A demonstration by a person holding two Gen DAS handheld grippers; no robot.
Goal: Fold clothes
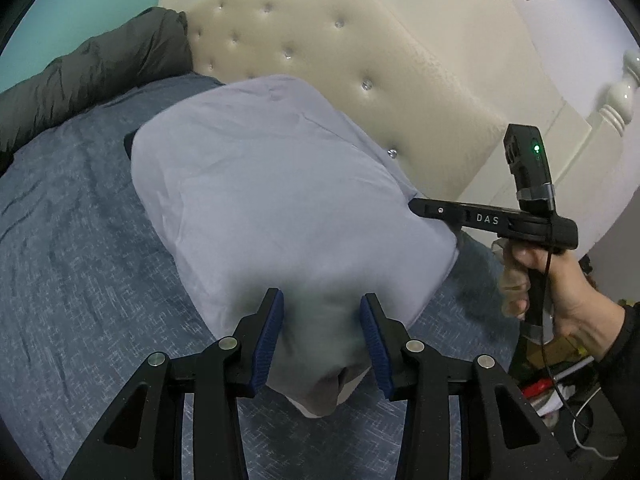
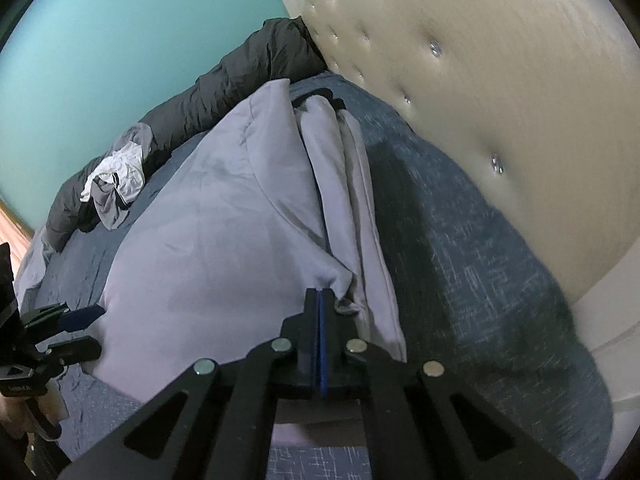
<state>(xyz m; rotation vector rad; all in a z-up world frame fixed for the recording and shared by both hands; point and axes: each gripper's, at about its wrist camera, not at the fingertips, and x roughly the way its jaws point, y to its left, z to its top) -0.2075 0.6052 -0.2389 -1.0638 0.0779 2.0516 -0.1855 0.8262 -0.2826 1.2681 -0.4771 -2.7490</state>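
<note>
Lilac soft garment point(image 1: 280, 184) on blue bedspread point(image 1: 80, 248); left gripper point(image 1: 322, 340) jaws apart, right gripper point(image 2: 320, 304) pinches hem.

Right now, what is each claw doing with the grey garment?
Left claw: open, pads either side of a bunch of the grey garment, not pressing it.
Right claw: shut; whether it pinches the garment's edge cannot be told.

Lilac garment point(image 1: 280, 184), blue bedspread point(image 1: 80, 240), tufted headboard point(image 1: 320, 40)

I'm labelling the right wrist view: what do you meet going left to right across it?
Left gripper → white garment → lilac garment → right gripper → blue bedspread → cream headboard.
</note>
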